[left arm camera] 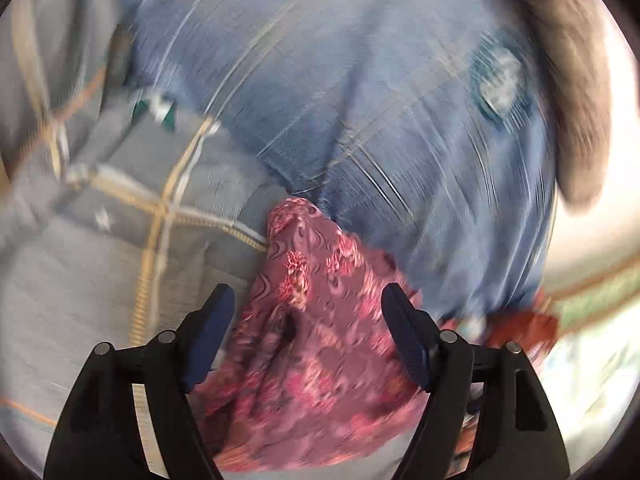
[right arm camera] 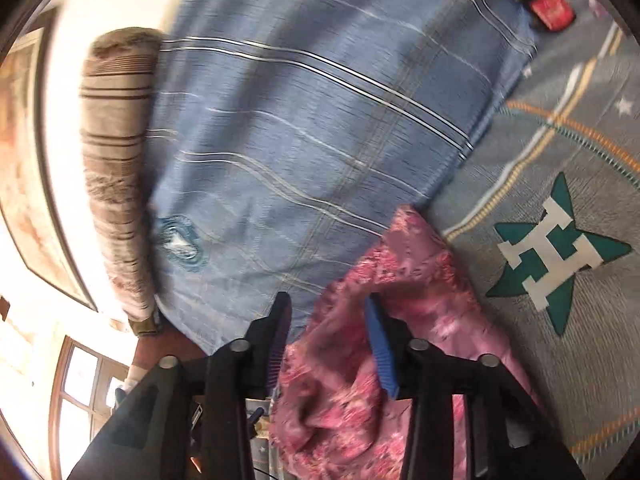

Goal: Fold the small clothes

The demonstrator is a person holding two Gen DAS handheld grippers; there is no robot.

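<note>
1. Underfoot, so to speak, a grey bedcover [right arm camera: 560, 344] printed with a green star and a white letter H, crossed by orange and cream lines, serves as the work surface.
2. Over it lies a blue cloth with thin white stripes [right arm camera: 320, 120], and a brown striped bolster [right arm camera: 116, 168] sits along that cloth's far edge.
3. Beyond the bolster the right wrist view shows a pale wall, a framed picture and a wood-framed window; a red object [right arm camera: 552, 8] rests near the blue cloth's far corner.
4. Both views are blurred.
5. The left gripper [left arm camera: 308, 300] stands wide apart, its blue pads clear of the fabric on either side.
6. The right gripper [right arm camera: 328, 312] is parted about halfway; fabric lies between and under its fingers, but the pads do not pinch it.
7. A small pink garment with a red floral print [left arm camera: 312, 352] lies crumpled where the blue cloth meets the grey cover, directly beneath both grippers, bunched in loose folds with one pointed corner towards the blue cloth.
</note>
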